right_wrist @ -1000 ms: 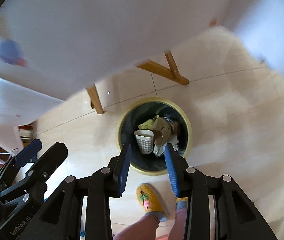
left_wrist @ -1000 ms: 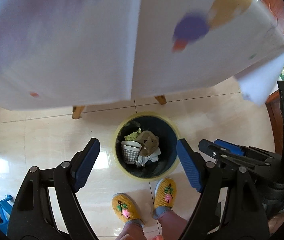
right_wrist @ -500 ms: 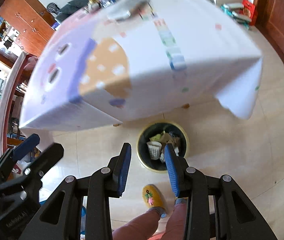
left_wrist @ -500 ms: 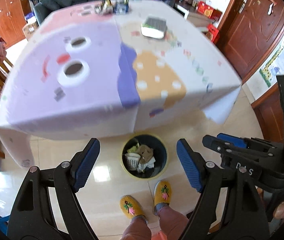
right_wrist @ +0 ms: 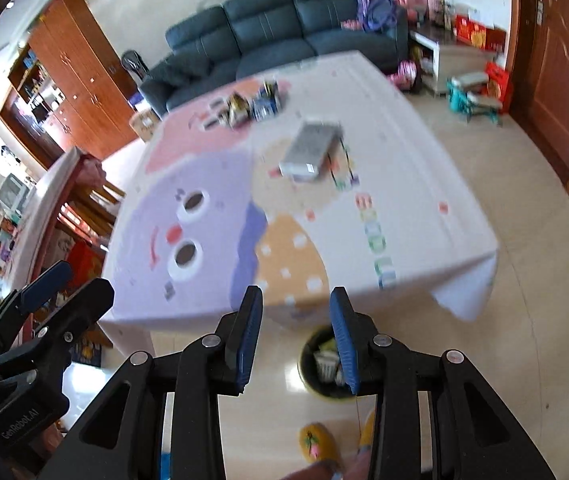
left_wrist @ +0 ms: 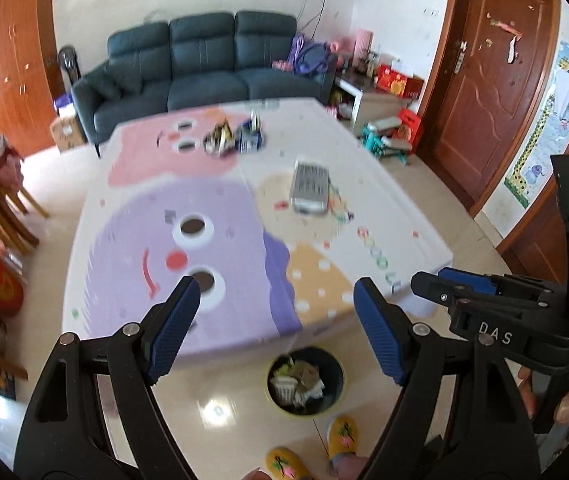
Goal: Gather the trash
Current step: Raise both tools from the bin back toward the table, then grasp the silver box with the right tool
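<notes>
While both grippers, left point(left_wrist: 274, 328) and right point(right_wrist: 295, 336), are hovering open and empty, next step likely calls for reaching wrappers point(left_wrist: 234, 140) beyond the bin point(left_wrist: 304, 384).

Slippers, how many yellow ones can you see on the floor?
2. In the left wrist view, one slipper sits at the bottom edge, the other slipper just right of it, both below the bin.
</notes>
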`<state>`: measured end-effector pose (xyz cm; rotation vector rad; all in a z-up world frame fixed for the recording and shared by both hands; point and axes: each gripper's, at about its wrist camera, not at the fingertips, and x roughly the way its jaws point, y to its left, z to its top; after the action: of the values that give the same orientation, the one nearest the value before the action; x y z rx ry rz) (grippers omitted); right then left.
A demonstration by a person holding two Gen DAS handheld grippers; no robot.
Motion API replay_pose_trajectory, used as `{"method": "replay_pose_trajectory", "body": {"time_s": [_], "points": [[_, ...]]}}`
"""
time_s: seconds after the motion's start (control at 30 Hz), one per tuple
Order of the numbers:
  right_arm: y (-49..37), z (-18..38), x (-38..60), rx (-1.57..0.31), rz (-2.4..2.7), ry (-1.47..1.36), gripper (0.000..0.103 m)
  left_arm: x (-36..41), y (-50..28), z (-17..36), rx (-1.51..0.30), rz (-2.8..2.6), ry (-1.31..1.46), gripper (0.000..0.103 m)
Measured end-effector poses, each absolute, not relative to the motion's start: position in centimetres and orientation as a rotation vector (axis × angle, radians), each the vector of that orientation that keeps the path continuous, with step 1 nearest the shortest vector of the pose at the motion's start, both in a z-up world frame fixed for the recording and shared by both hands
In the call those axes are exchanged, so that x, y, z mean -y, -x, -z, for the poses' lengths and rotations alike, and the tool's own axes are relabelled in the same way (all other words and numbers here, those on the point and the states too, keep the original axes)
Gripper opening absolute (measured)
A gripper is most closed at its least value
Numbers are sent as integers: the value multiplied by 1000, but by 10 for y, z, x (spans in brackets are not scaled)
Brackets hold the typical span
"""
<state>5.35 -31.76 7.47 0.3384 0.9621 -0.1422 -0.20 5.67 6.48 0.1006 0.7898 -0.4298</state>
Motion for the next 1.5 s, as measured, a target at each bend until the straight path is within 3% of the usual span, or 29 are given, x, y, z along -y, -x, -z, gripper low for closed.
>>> {"method": "replay_pose_trajectory", "body": {"time_s": [0.33,0.47,0.67,0.77,1.07,1.37,1.5], "points": [[-88,-135,324,-870,99,-269,38,-48,-24,-116,-706,399,-74,77],[-113,-154,339,-839,55,-248,48,-35,-38,-129,-674,359,-81,77],[-151,-171,361,-829,-10,-181,55,-16,-63,-133,-688,268,-48,77],[-169,-171,373,-825,-32,-149,62,-10,-76,-129,-704,217,-41,83],[-232,-122,400,-912,-25,-156,66,-5,-125,-93,-794,170,-63,85],[-310,-45,418,-1045,71,-289,71,1,-221,-38,-919,267,-104,90],[-350,-5,418,-1114,133,-352,72,-3,-265,-17,-945,311,-150,96]]}}
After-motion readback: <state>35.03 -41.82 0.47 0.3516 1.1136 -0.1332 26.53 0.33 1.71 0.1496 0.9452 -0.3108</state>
